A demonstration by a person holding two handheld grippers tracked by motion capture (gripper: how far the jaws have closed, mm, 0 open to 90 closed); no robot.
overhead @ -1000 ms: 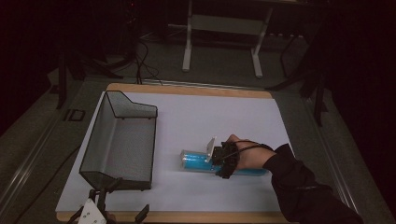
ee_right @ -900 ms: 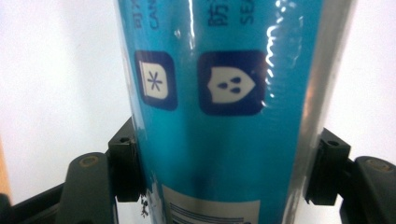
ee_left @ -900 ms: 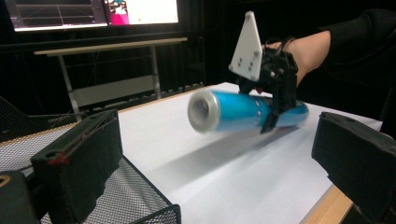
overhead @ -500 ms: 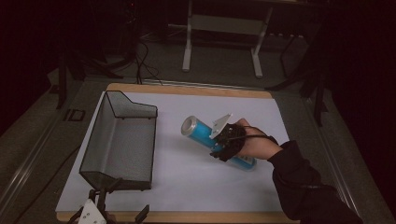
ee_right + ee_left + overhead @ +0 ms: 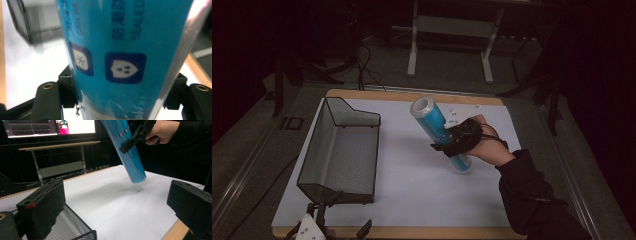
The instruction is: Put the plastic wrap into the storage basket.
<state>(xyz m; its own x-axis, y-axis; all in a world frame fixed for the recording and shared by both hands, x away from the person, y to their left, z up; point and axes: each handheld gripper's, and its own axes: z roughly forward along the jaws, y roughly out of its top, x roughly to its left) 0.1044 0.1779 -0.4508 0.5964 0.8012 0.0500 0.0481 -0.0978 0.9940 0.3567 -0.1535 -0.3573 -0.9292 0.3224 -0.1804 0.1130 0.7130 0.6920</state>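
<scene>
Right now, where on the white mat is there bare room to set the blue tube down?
Bare white mat lies between the black wire-mesh basket and the blue cylindrical tube, and along the near edge. The far right corner is bare too. The right gripper, clamping the tilted tube, crowds the right centre; the open left gripper sits by the basket's near end.

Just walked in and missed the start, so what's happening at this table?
A person is working with a hand-held gripper in each hand. The right gripper is shut on a blue cylindrical roll and holds it tilted, its lower end close to the white table surface and its silver-capped end raised toward the far side. The left gripper sits open at the near edge, beside a black wire mesh tray on the left of the table. The mesh tray looks empty.
</scene>
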